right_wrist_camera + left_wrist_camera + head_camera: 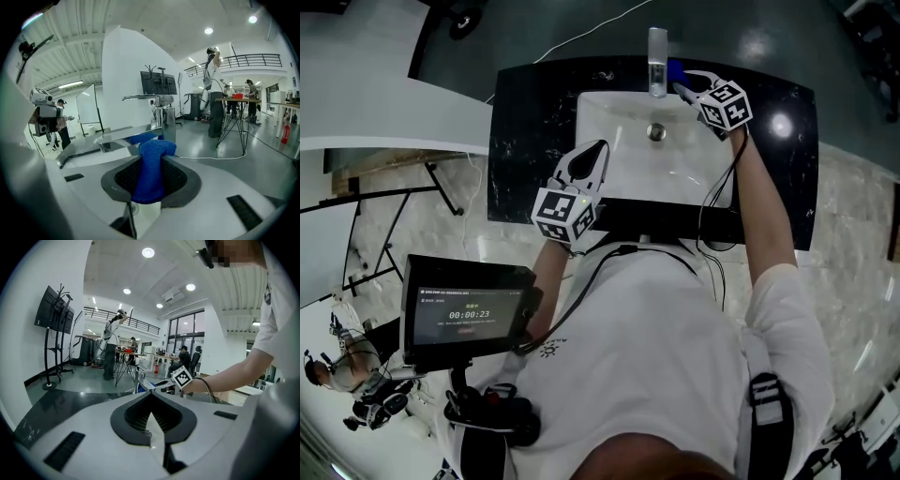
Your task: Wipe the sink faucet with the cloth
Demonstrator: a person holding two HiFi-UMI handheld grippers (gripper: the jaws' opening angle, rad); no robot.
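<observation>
- While your right gripper has its jaws clamped on the blue cloth, with a wad of it bulging past the jaw tips, you are in the wiping step itself. The cloth sits at the right side of the faucet, at the far edge of the sink.
- Your left gripper is fully closed with nothing in it. It hovers over the near left part of the basin, well apart from the faucet, and looks to have no share in this step.
- The next move, as I judge it, is to press the bulging wad against the chrome and draw it along the spout and round the upright body. Hold the clamp firm so the cloth does not slide out, and let only cloth meet the metal, not the hard jaw tips.
- You cannot tell from these views whether the cloth actually touches the faucet. From the head view they lie just beside each other. In the right gripper view the spout runs just beyond the wad, and a blue patch under it may be more cloth or a reflection.
- The faucet's far side and its base behind the cloth are hidden, and glare washes out its top. How much of it is already wiped does not show.
</observation>
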